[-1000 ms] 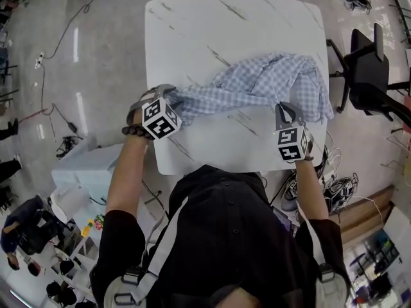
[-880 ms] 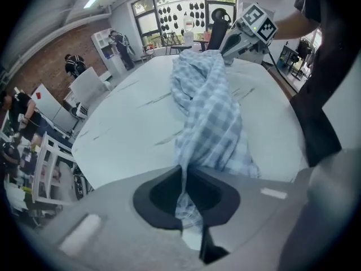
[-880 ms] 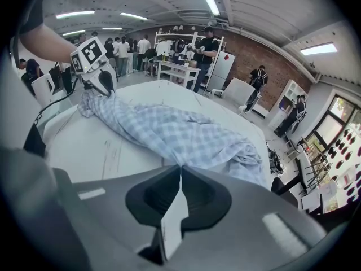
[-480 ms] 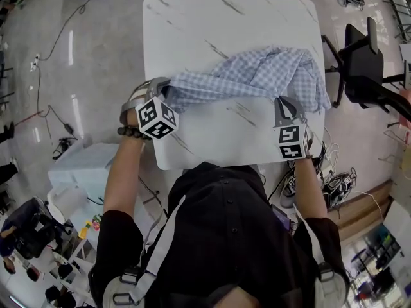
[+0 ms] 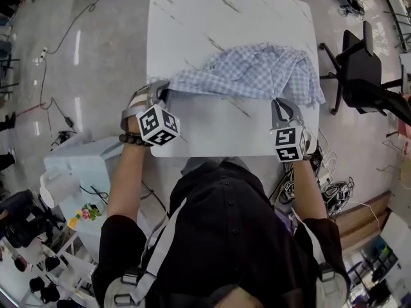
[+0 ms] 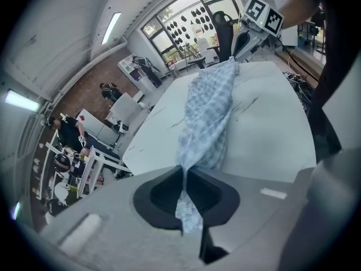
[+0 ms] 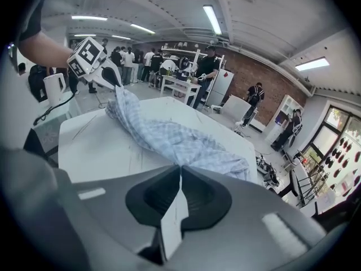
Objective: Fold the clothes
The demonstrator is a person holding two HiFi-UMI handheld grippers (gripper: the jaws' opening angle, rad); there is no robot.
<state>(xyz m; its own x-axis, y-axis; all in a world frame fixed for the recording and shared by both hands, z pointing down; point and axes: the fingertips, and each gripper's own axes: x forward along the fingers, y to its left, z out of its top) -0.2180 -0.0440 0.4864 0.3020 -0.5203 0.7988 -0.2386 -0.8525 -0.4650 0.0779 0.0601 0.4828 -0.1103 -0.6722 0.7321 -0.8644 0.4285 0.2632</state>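
- Across the bench's (image 5: 192,18) middle, from its left edge to its right edge, lies the checked shirt (image 5: 257,69). It is rumpled and bunched thickest toward the right edge, with bare top on the far side and along the near edge.
- The left gripper (image 5: 163,88) is at the left edge. In its own view its fingers (image 6: 161,193) are closed on a twisted corner of shirt (image 6: 206,112), which runs straight out from the pinch.
- The right gripper (image 5: 280,104) is near the right edge, toward the near corner. Its fingers (image 7: 152,199) are also closed on the shirt (image 7: 169,140), with a strip of fabric clamped between them.
- The edge between the two grips looks pulled nearly straight, so I judge this to be the spreading step: the shirt is held by two points and no fold has been made yet.
- The next move probably calls for keeping both grips tight, drawing the hands apart so the edge stays taut, and raising the shirt until the bunch falls open. It could then be laid flat on the bare part of the bench.
- The fabric at the right edge may slip off the bench.
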